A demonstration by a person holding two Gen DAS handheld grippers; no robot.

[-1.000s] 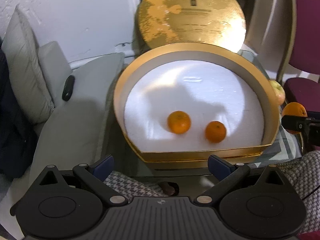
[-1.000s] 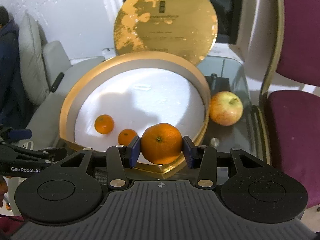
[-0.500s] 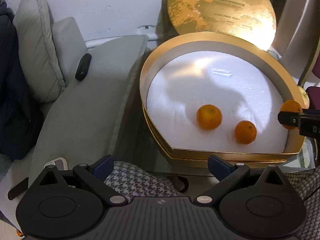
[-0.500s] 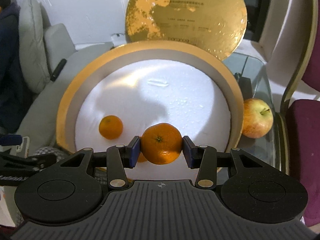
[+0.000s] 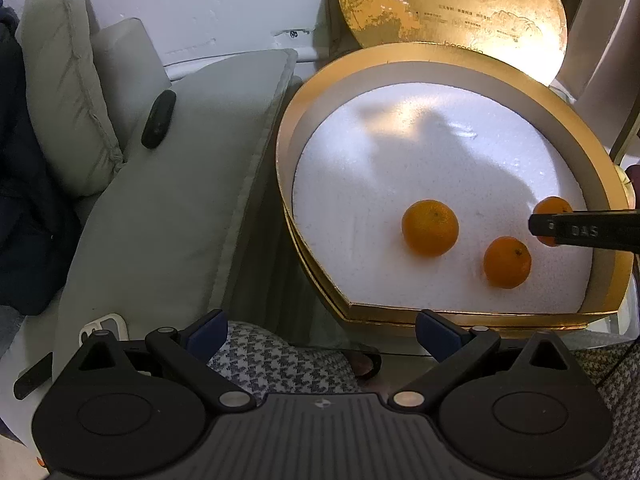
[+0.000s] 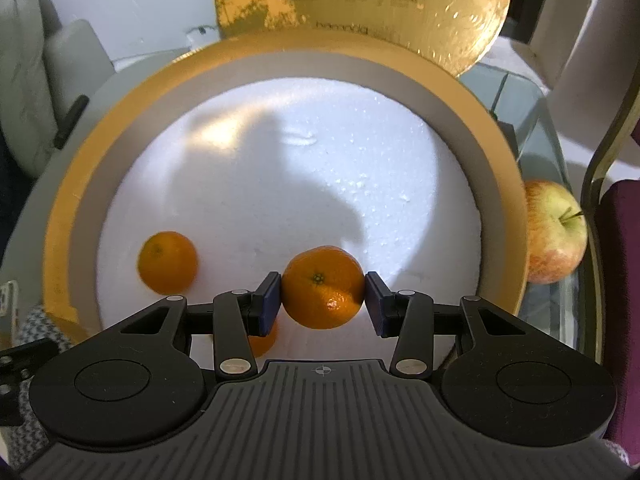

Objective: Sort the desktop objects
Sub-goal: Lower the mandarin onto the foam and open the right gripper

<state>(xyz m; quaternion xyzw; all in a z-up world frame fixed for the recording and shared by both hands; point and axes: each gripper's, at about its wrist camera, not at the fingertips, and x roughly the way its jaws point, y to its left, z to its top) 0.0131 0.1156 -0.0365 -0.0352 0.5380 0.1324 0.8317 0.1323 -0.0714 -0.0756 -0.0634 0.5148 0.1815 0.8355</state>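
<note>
Since the earlier frames, the right gripper point(image 6: 323, 300) has carried its mandarin point(image 6: 322, 287) from the box's near right rim to a position over the white foam floor, and the left gripper point(image 5: 320, 330) has shifted left, bringing more of the sofa into view.

Nearest, the left gripper holds nothing: its jaws stand wide apart, short of the gold box's point(image 5: 448, 318) near edge, above a houndstooth fabric point(image 5: 272, 364). The right gripper is clamped on the mandarin, with both blue pads point(image 6: 269, 303) pressed against its sides; whether the fruit touches the foam cannot be told.

Inside the box, two loose mandarins lie near the front edge. One point(image 5: 430, 227) is toward the centre, well clear of the right gripper. The other point(image 5: 507, 262) lies just beside the held mandarin, partly hidden under the right gripper's left finger in the right wrist view.

An apple point(image 6: 554, 232) rests on the glass table point(image 6: 532, 120) against the box's outer right wall. The gold lid point(image 5: 452, 8) stands upright behind the far rim. A grey sofa cushion point(image 5: 160, 200) with a dark remote point(image 5: 158, 118) lies left of the box.
</note>
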